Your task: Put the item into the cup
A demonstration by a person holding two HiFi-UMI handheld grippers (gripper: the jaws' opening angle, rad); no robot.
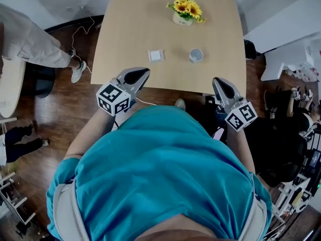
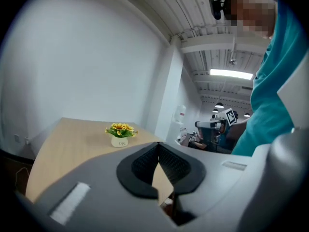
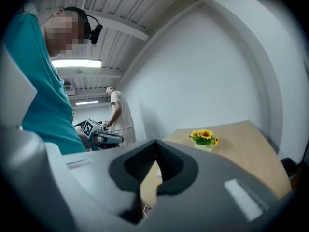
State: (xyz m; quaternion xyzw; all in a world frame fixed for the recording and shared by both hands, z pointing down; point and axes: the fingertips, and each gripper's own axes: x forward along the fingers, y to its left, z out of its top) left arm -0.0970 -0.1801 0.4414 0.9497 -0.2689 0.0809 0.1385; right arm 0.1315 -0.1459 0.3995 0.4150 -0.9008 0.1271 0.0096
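A small white square item [image 1: 156, 55] lies flat on the wooden table [image 1: 125, 29]. To its right stands a small grey cup [image 1: 196, 55], upright with its mouth up. My left gripper [image 1: 142, 74] hovers over the table's near edge, short of the item, shut with nothing in it. My right gripper [image 1: 217, 82] hangs near the same edge, short of the cup and to its right, also shut and empty. In the left gripper view the left gripper [image 2: 158, 147] has its pads together, and in the right gripper view the right gripper [image 3: 155, 147] does too.
A white pot of yellow flowers [image 1: 184, 11] stands at the table's far side, also visible as the flower pot [image 2: 119, 135] and the flower pot [image 3: 203, 140]. A person [image 1: 35, 46] stands left of the table. Cables lie on the floor there; equipment crowds the right side.
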